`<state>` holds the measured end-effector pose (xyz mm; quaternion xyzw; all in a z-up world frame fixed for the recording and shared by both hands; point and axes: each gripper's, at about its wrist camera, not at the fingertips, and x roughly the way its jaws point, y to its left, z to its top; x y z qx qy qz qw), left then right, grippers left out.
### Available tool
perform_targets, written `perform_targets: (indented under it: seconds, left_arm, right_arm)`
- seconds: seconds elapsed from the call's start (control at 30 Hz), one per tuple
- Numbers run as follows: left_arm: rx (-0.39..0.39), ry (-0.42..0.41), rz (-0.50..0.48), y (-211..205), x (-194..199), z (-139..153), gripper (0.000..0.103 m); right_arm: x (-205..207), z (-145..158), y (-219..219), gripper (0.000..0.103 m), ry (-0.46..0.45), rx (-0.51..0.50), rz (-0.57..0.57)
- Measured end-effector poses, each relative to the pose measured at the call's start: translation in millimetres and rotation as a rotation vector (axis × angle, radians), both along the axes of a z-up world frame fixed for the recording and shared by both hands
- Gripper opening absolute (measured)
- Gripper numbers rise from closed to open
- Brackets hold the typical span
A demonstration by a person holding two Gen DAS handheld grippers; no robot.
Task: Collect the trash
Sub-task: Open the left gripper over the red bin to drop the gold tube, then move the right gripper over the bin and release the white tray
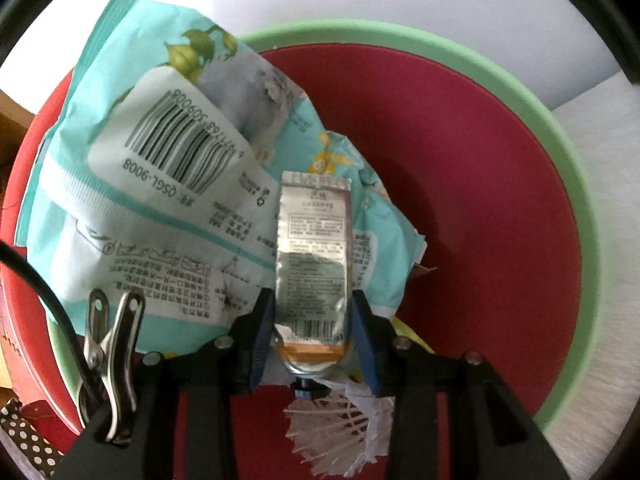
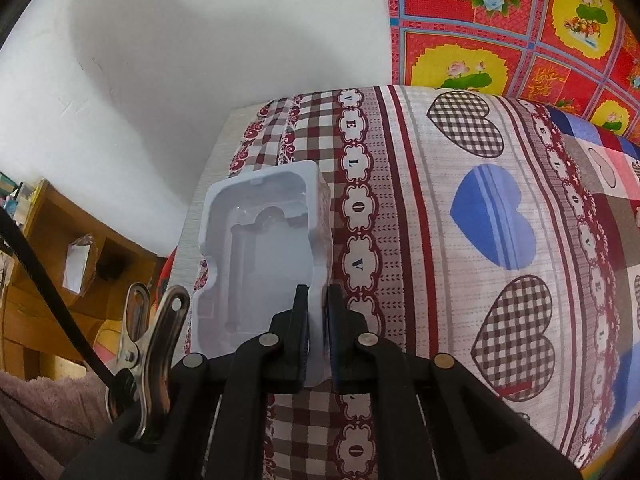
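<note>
A home bedroom is showing here — a bed (image 2: 460,240) wearing a heart-patterned sheet, a floral quilt (image 2: 520,20) lying behind, wooden shelves (image 2: 52,264) standing nearby.

soft, even daylight, slight overall blur, strong fisheye bending with dark vignetted corners in both views.

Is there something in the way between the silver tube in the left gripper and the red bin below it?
Nothing blocks the drop. The left gripper holds the silver tube over the open red bin. A crumpled teal wrapper already fills the bin's left side, beneath the tube, so the tube may land on it. The right half is free.
</note>
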<state>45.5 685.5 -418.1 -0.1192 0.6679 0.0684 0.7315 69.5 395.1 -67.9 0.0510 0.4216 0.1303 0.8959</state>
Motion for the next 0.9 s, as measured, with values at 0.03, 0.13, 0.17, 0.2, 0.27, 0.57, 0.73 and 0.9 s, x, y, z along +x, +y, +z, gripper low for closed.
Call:
perform_targets:
  seconds: [0.03,0.13,0.17,0.2,0.27,0.57,0.73,0.9]
  left_arm:
    - [0.002,-0.002,-0.007,1,-4,-1,0.039]
    - [0.001,-0.009,-0.034,-4,-9,0,0.039]
    - [-0.002,-0.009,-0.040,-4,-10,1,0.039]
    - [-0.004,-0.012,-0.044,-8,-12,5,0.041]
    - [-0.001,-0.019,-0.043,-13,-14,11,0.050]
    - [-0.029,-0.055,-0.055,-27,-19,42,0.062]
    - [-0.035,-0.085,-0.034,-21,-32,69,0.062]
    - [-0.037,-0.108,0.002,-15,-46,105,0.062]
  right_arm:
    - [1,1,0,0.009,-0.001,0.001,0.003]
    - [2,2,2,0.009,-0.004,-0.002,0.010]
    - [3,2,3,0.009,-0.004,-0.002,0.011]
    - [4,2,3,0.009,-0.003,0.000,0.012]
    - [4,3,2,0.009,-0.002,0.001,0.014]
    - [2,6,1,0.009,-0.004,0.019,0.017]
    - [0,10,5,0.009,-0.020,0.031,0.036]
    - [0,18,19,0.009,-0.045,0.046,0.080]
